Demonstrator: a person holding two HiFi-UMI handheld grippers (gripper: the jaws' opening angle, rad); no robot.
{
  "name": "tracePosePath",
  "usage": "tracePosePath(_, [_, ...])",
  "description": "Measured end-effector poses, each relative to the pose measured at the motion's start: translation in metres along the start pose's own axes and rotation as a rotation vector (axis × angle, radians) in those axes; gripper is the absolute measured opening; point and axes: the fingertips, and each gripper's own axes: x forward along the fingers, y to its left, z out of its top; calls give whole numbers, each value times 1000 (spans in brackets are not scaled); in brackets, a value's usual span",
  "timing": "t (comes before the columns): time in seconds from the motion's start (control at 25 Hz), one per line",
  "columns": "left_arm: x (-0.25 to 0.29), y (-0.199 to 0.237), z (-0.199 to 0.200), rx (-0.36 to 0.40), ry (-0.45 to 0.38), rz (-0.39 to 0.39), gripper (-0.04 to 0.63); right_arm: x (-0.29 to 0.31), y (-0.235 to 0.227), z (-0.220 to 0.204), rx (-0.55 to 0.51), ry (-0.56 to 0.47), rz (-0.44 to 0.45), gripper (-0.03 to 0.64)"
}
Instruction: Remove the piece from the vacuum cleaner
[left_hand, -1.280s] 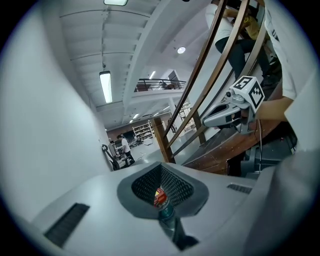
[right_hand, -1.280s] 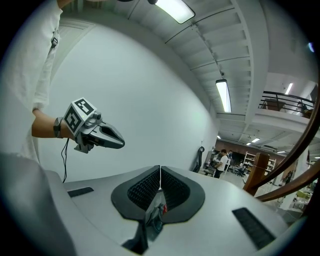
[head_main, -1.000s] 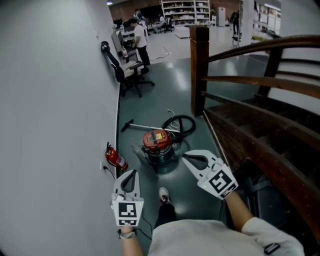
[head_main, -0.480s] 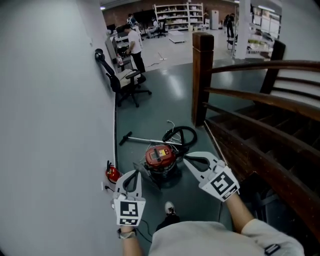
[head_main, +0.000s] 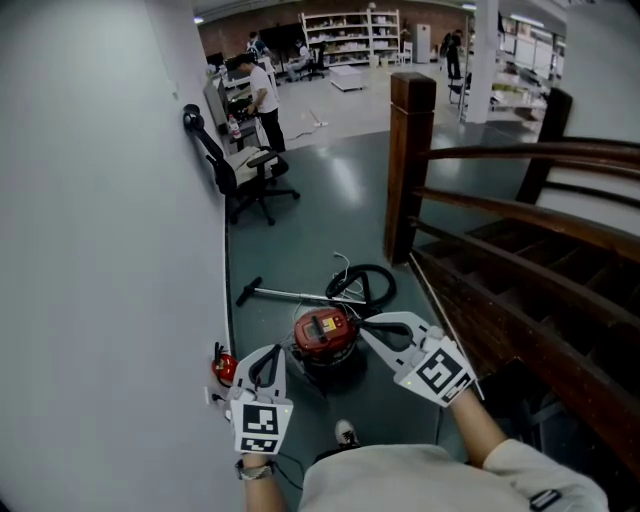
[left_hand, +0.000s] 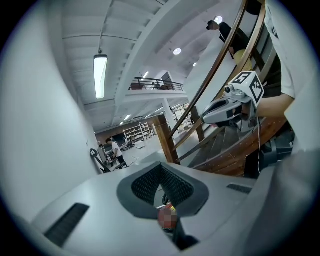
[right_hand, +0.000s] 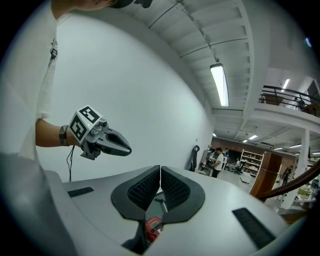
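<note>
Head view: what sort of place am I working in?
Probably an open workshop or warehouse hall: shelves at the far end, an office chair by the wall, a wooden staircase beside the vacuum on the floor.

We see our right gripper (right_hand: 160, 175) with its 2 jaws pressed together and nothing between them. Below the pads, the red vacuum cleaner (right_hand: 152, 228) shows through the gap. The left gripper (right_hand: 127, 148) hangs before the white wall (right_hand: 150, 85).
</note>
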Motion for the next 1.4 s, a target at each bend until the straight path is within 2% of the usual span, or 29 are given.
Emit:
tracePosePath(0.4, [44, 34, -32, -24, 35, -55, -2, 56, -19, -23, 8, 59, -13, 29])
tracePosePath(0.64, [61, 48, -60, -8, 74, -104, -2, 88, -20, -38, 7, 109, -32, 29])
tracePosePath(1.2, [88, 69, -105, -77, 156, -93, -2, 127, -31, -71, 50, 165, -41, 29])
tracePosePath(1.4, [109, 64, -137, -105, 221, -91, -2, 143, -36, -97, 69, 203, 0, 29])
